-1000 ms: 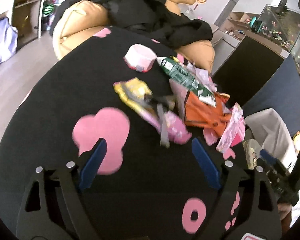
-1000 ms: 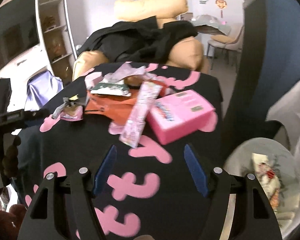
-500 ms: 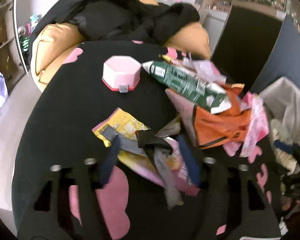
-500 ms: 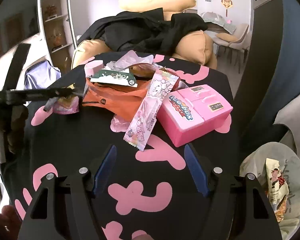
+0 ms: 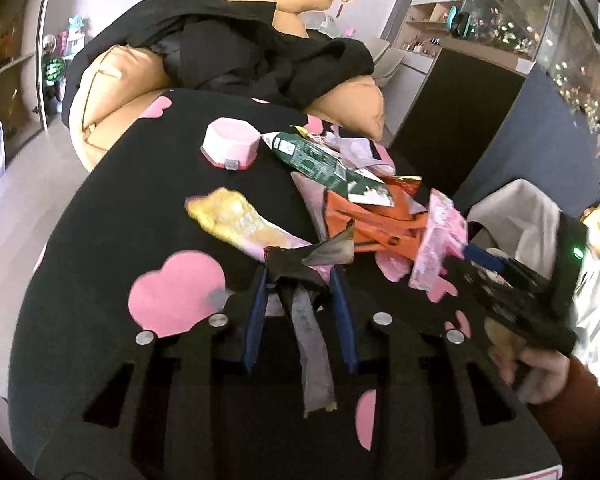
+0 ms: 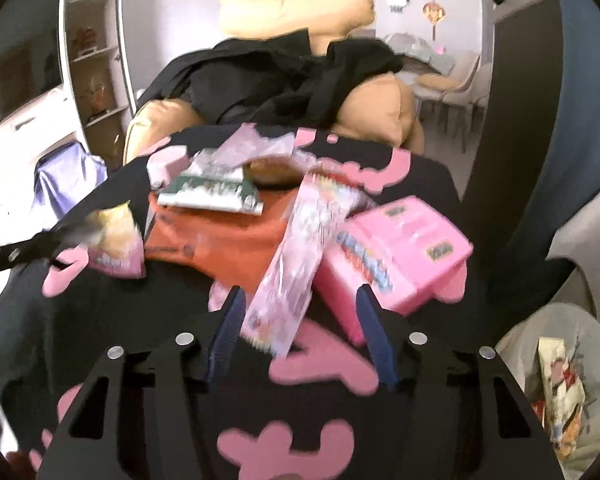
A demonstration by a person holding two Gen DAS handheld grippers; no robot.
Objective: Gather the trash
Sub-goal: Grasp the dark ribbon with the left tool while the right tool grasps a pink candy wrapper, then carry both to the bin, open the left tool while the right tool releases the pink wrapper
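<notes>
My left tool (image 5: 300, 280) pinches a torn grey wrapper (image 5: 312, 344); my right tool (image 6: 300, 300) gapes around a pink packet (image 6: 296, 264). Either flimsy piece could slip free.

my left tool (image 5: 302, 280) is matt black plastic with shiny metal screws. the crinkled wrapper (image 5: 308, 256) at 12 o'clock looks like glossy foil. the table (image 5: 100, 208) wears matt black-and-pink cloth; the pink box (image 6: 400, 248) is smooth plastic.

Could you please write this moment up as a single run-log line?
left gripper: closing around dark wrapper scrap | right gripper: open, straddling pink wrapper | trash bag: right
</notes>
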